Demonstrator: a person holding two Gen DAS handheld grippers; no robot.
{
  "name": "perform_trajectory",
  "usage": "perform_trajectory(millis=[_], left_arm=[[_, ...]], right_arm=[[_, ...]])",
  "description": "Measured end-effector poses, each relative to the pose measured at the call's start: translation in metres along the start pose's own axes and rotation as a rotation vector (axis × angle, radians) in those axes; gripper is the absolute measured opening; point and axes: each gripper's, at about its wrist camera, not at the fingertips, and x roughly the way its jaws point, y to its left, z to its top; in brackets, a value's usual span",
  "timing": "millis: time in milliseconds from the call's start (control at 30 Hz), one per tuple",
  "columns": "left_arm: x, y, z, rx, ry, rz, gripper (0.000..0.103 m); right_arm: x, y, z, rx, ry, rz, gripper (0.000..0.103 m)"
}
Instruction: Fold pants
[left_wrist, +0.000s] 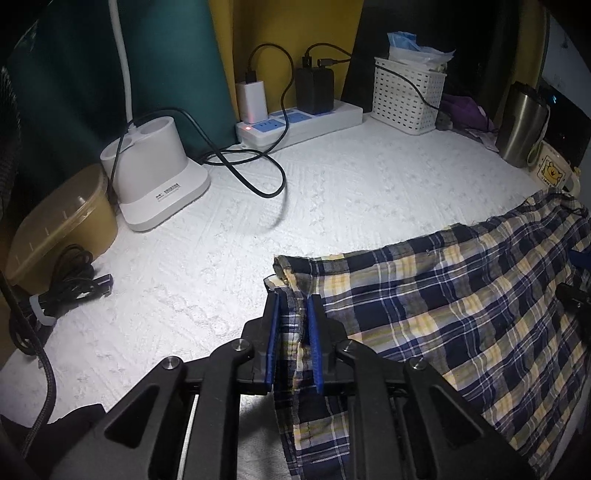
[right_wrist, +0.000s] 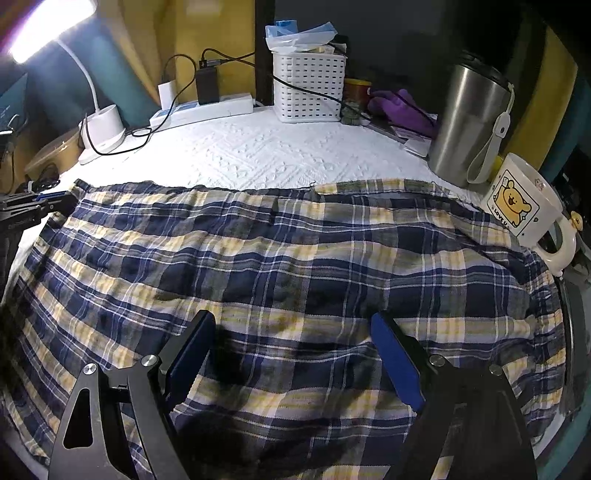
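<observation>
The left hand-held gripper (left_wrist: 295, 325) clenched a bunched corner of the plaid pants (right_wrist: 295, 258); the right hand-held gripper (right_wrist: 291, 354) hovered released above them, their lower edge cut off.

The pants (right_wrist: 280, 266) run off the bottom of both views, so their lower part is out of sight. The left gripper (left_wrist: 294, 306) hides the cloth edge pinched between its pads. The lamp (left_wrist: 155, 162) loses its head past the top of the left view. The label on its base is too small to read. The basket (right_wrist: 308, 88) hides most of what it holds.
</observation>
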Motion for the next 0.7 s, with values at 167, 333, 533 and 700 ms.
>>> perform_trajectory(millis=[167,333,533,700], left_arm=[[-0.005,-0.001,0.002,0.003,-0.013,0.027,0.019],[-0.01,0.0,0.002,-0.012,-0.03,0.014,0.047],[-0.006,-0.004,-0.001,-0.006,-0.05,-0.01,0.043],[0.003,-0.006,-0.001,0.007,-0.015,-0.009,0.025]], right_arm=[[-0.001,-0.002,-0.002,0.006,-0.002,0.005,0.087],[-0.001,-0.002,-0.002,0.007,-0.002,0.006,0.087],[-0.001,-0.002,-0.002,0.008,-0.003,0.004,0.087],[-0.001,-0.005,-0.004,0.021,-0.005,0.0,0.087]])
